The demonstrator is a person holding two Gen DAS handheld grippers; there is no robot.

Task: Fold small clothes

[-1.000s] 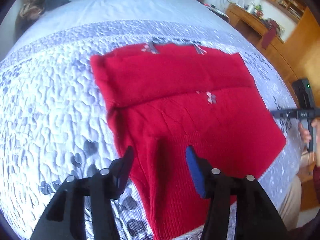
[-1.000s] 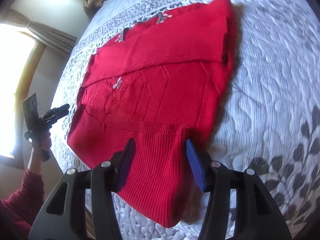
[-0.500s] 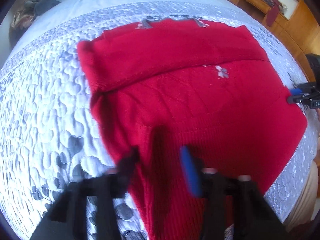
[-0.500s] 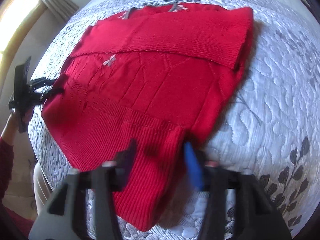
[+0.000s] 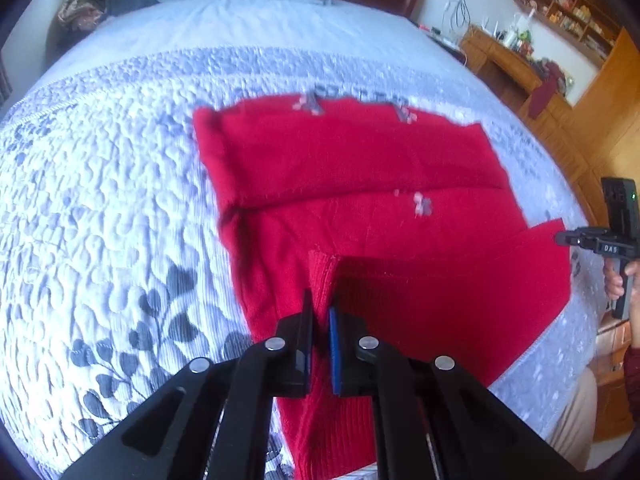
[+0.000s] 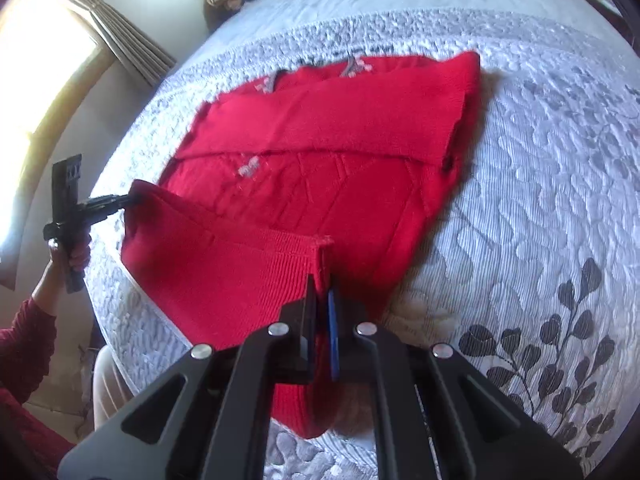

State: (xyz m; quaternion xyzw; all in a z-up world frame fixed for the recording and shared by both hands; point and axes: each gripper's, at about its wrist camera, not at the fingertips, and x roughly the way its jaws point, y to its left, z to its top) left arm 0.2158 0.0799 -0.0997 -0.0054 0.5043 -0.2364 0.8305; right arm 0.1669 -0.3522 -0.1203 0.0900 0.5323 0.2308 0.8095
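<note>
Left wrist view: red knit sweater (image 5: 360,184) spread flat on the quilted bed (image 5: 100,200), sleeves already folded across the chest, collar toward the pillow end. Left tongs (image 5: 320,320) just closed, now pinching a ridge of the ribbed hem at the near left corner, knit bunched up between the pads. Over at the far right, right tongs (image 5: 560,238) clamped on the opposite hem corner, that corner raised off the quilt.

Right wrist view: right tongs (image 6: 319,304) likewise just closed, pressed together on a pleat of hem at the near right corner. Left tongs (image 6: 132,199) seen at the left edge, gripping the other corner, hem stretched taut and slightly lifted between the two.

Step in hand, by judgement: both bottom corners secured, ready for the bottom-to-top fold. Next move calls for raising both corners evenly, carrying the hem toward the collar, keeping the edge straight and the folded sleeves undisturbed, then laying it down square before letting go.
</note>
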